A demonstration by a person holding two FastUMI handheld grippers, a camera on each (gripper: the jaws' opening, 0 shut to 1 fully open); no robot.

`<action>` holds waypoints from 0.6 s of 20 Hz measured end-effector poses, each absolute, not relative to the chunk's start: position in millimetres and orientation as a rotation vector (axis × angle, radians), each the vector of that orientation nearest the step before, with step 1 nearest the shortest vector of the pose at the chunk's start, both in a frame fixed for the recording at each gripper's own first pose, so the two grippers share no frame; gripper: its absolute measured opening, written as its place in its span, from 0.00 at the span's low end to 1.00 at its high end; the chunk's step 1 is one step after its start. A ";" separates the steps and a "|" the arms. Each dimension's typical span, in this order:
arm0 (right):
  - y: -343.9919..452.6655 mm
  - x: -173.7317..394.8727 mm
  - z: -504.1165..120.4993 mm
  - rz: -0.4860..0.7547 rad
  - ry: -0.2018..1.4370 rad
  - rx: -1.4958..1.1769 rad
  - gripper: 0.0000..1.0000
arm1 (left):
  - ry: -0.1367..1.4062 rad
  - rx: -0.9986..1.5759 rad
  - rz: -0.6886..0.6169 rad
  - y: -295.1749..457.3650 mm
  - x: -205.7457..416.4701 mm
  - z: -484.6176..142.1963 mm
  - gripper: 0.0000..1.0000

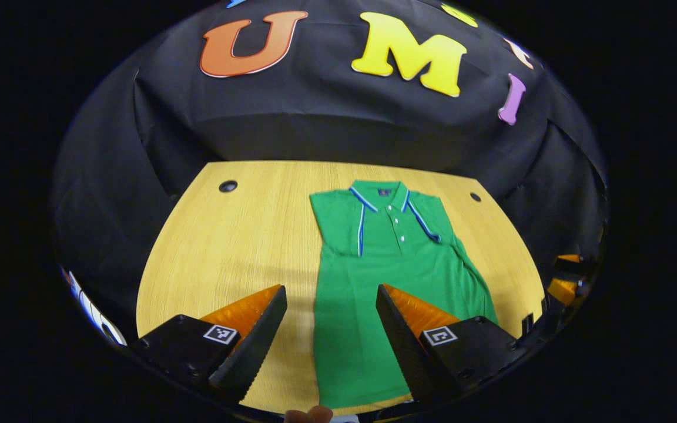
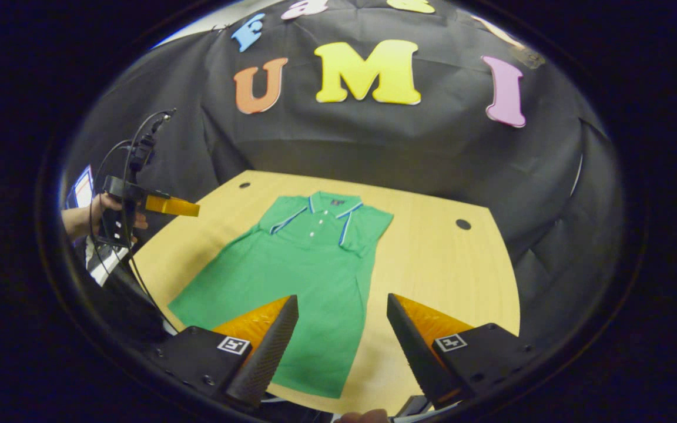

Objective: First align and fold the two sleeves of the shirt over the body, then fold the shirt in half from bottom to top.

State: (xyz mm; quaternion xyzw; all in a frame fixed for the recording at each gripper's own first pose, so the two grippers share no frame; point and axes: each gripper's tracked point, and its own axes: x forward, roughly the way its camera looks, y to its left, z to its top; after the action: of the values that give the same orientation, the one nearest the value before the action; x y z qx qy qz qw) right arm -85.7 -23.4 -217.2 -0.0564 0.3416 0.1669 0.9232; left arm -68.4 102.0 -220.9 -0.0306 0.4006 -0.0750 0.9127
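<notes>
Green polo shirt [image 1: 397,276] lay flat, sleeves already folded in; left gripper [image 1: 331,335] and right gripper [image 2: 342,346] hovered wide open, empty, above its hem, likely poised for the bottom-to-top fold.

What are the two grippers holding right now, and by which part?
Nothing: left gripper and right gripper are open above the green polo shirt.

The pale wooden surface [image 1: 227,247] lies bare from 7 to 11 o'clock of the flat green polo shirt [image 1: 385,276] in the left gripper view, broken by a round black grommet hole [image 1: 228,186]. In the right gripper view, bare wood runs from 1 to 5 o'clock. The draped black cloth wall [image 2: 409,147] closes the far edge.
</notes>
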 end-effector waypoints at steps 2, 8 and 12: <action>-32.9 -106.4 -243.8 0.364 0.776 -0.164 0.94 | 0.890 -0.030 -0.168 102.2 -115.5 -245.2 0.99; -42.8 -175.7 -322.3 0.420 1.016 -0.224 1.00 | 1.086 0.084 -0.295 71.6 -226.6 -306.8 1.00; -42.6 -198.0 -347.8 0.430 1.089 -0.250 0.98 | 1.115 0.119 -0.309 68.2 -245.2 -332.7 0.99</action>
State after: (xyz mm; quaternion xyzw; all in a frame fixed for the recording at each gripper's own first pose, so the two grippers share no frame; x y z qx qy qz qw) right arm -198.0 -42.6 -347.8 -0.1178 0.5126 0.2025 0.8260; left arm -245.2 68.2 -332.7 0.0563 0.5266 -0.1460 0.8356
